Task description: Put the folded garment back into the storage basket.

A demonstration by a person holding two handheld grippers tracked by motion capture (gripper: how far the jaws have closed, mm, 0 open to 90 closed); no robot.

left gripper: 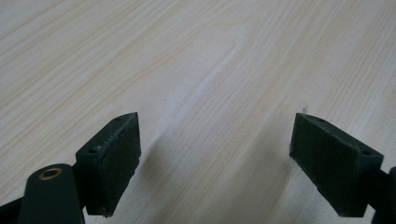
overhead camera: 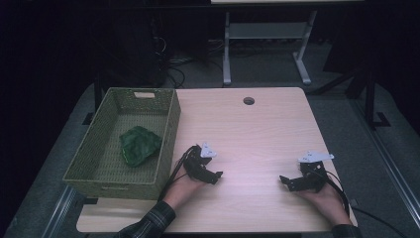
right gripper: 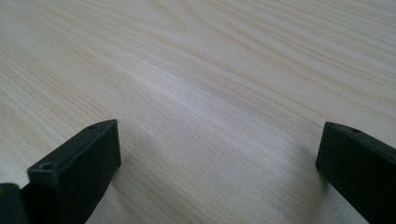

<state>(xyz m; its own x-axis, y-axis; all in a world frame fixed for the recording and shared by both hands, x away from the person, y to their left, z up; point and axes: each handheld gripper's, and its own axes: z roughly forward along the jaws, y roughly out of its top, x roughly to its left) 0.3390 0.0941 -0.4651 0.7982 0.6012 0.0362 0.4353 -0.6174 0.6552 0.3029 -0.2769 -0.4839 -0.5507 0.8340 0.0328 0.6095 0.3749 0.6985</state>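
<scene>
Both the left gripper (overhead camera: 216, 174) and right gripper (overhead camera: 283, 179) rest wide open, while the leaf (overhead camera: 139, 144) (probably light, floppy, best pinched at an edge) sits left of them in the basket (overhead camera: 167, 144).

A light wooden table (overhead camera: 257, 129) has a round cable hole (overhead camera: 248, 100) near its far edge. Beyond it, on the grey floor (overhead camera: 341, 114), stand the pale legs of another desk (overhead camera: 227, 54), with dark cables (overhead camera: 173, 69) tangled to their left.
</scene>
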